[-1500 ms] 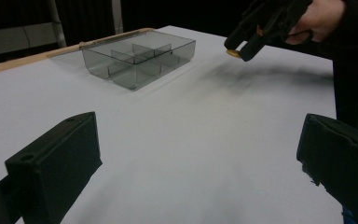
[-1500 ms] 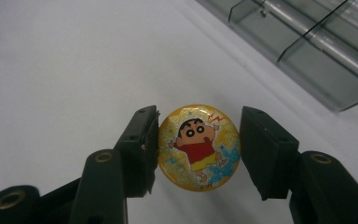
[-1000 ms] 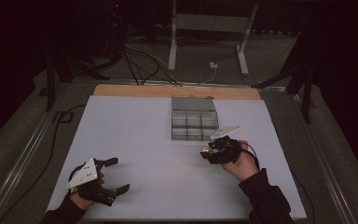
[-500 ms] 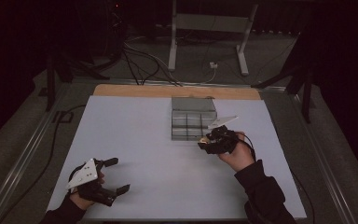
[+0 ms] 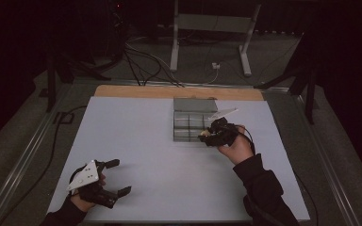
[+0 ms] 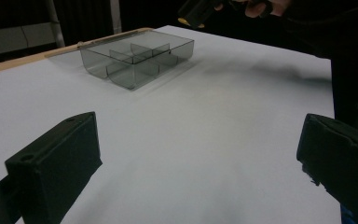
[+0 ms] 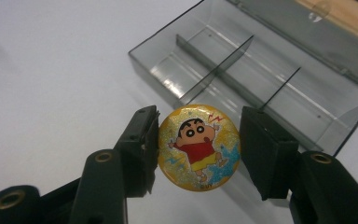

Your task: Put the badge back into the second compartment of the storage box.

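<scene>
A round yellow glitter badge [image 7: 198,147] with a cartoon boy in a red shirt sits between the jaws of my right gripper [image 7: 198,140], which is shut on its edges. That gripper [image 5: 208,136] hovers at the near right corner of a clear grey compartment box [image 5: 188,138]. The box's compartments [image 7: 279,79] lie just beyond the badge, with no contents that I can see. My left gripper [image 5: 121,176] rests at the near left of the table, jaws open with nothing between them. From the left gripper view the box [image 6: 135,58] stands far off, with the right gripper [image 6: 196,14] above it.
The white table top [image 5: 136,141] has a wooden strip [image 5: 179,92] along its far edge. The box's lid [image 5: 194,104] lies open behind it. Cables and a metal stand are on the floor beyond the table.
My right gripper has carried the badge away from the person and slightly left, up to the box's near edge. The left gripper has stayed where it was.
</scene>
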A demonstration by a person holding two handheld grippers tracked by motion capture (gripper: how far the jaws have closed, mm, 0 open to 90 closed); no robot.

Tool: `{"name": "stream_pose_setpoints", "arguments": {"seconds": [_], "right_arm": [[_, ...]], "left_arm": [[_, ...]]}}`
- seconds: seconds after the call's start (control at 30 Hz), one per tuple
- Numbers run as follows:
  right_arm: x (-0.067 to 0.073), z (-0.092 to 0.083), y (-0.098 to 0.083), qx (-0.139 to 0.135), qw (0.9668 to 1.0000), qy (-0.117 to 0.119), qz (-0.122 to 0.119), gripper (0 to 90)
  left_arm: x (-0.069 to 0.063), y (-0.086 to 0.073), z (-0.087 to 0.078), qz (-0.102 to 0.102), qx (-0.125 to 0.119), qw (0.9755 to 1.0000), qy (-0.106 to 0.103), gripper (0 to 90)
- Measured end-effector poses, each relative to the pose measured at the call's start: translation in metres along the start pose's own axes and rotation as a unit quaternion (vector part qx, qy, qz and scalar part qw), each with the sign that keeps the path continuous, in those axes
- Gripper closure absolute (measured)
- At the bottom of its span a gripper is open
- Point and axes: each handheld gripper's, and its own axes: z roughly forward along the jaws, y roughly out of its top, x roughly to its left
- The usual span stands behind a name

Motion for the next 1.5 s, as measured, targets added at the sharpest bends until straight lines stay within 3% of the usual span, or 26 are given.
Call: {"name": "stream_pose_setpoints", "arguments": {"seconds": [0.87, 1.5], "right_arm": [[-0.017, 0.025, 0.041, 0.002, 0.9987, -0.038, 0.034, 47.8], [-0.023, 0.059, 0.051, 0.014, 0.9963, -0.053, 0.066, 47.8]], "left_arm": [[-0.001, 0.0, 0.0, 0.003, 0.001, 1.0, -0.001, 0.3], [-0.001, 0.0, 0.0, 0.004, 0.001, 1.0, -0.002, 0.4]]}}
